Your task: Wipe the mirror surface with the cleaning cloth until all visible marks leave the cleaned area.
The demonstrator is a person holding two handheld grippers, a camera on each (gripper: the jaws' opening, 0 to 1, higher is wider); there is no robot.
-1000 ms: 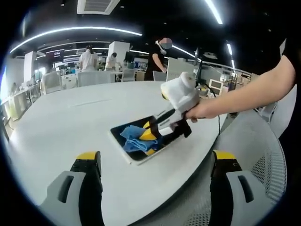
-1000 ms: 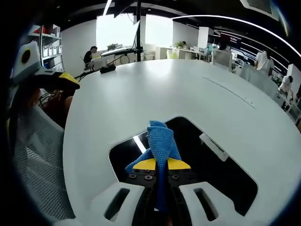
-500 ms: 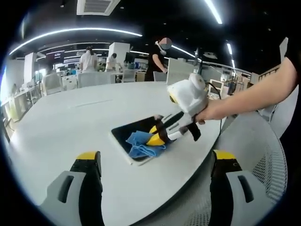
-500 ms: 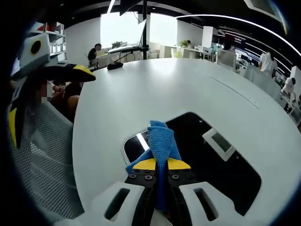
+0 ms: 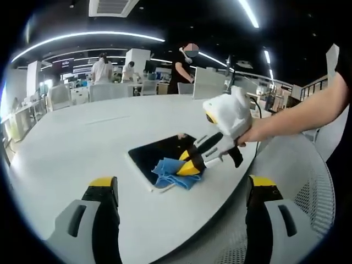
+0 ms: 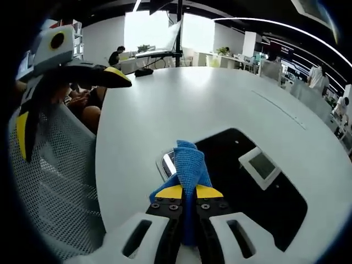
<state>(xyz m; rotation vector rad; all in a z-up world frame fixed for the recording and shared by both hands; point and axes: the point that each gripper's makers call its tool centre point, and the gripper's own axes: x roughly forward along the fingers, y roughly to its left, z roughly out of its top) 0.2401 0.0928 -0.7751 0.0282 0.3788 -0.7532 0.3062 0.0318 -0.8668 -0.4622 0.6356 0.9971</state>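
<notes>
Blue cleaning cloth [image 6: 188,165] sits clamped between the right gripper [image 6: 189,192]'s yellow-tipped jaws at lower centre of the right gripper view, draped over the near edge of the dark mirror [image 6: 253,192] lying flat on the white table [image 6: 181,104]. The left gripper [image 5: 181,190] stands released, jaws wide apart, well short of the mirror [image 5: 157,157].
</notes>
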